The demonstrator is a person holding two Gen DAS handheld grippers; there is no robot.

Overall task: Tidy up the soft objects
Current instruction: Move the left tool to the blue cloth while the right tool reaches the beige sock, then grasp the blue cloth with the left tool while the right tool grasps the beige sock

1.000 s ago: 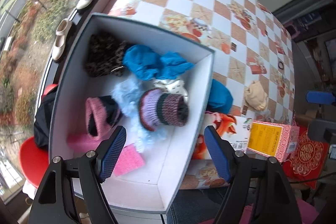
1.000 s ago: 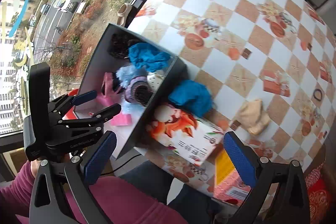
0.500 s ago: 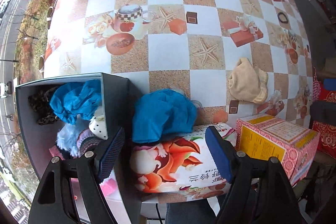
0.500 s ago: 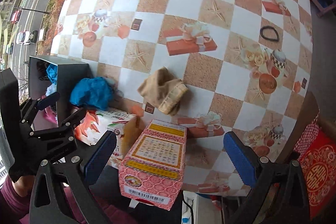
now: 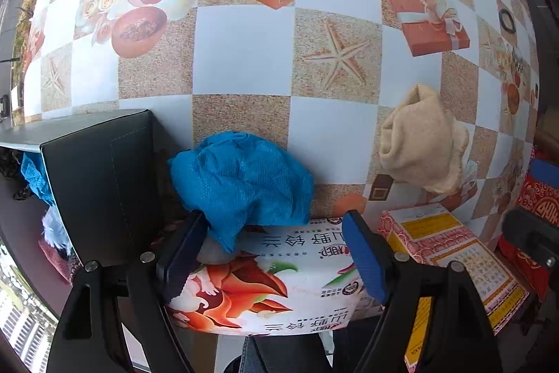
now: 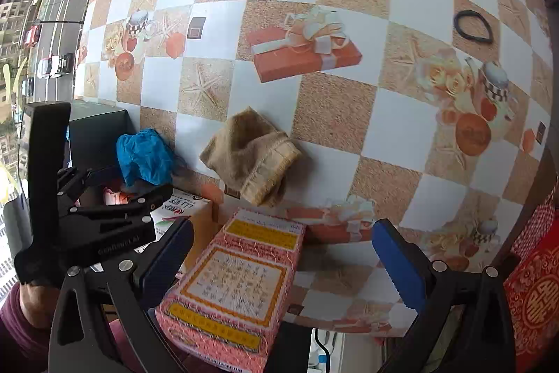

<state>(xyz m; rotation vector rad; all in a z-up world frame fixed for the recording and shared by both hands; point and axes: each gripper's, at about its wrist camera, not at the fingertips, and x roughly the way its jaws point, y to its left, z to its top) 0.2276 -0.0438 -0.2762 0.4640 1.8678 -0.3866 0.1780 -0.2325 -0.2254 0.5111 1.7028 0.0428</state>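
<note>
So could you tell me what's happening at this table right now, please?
A person is tidying soft things into a dark box at the table's edge, with a gripper in each hand. Both the left gripper and right gripper are open and empty. The left one hangs near a blue cloth beside the box; the right points toward a beige cloth on the table. Some soft things already lie in the box.

Black-framed grippers, blue ribbed fingers, maroon sleeve
</note>
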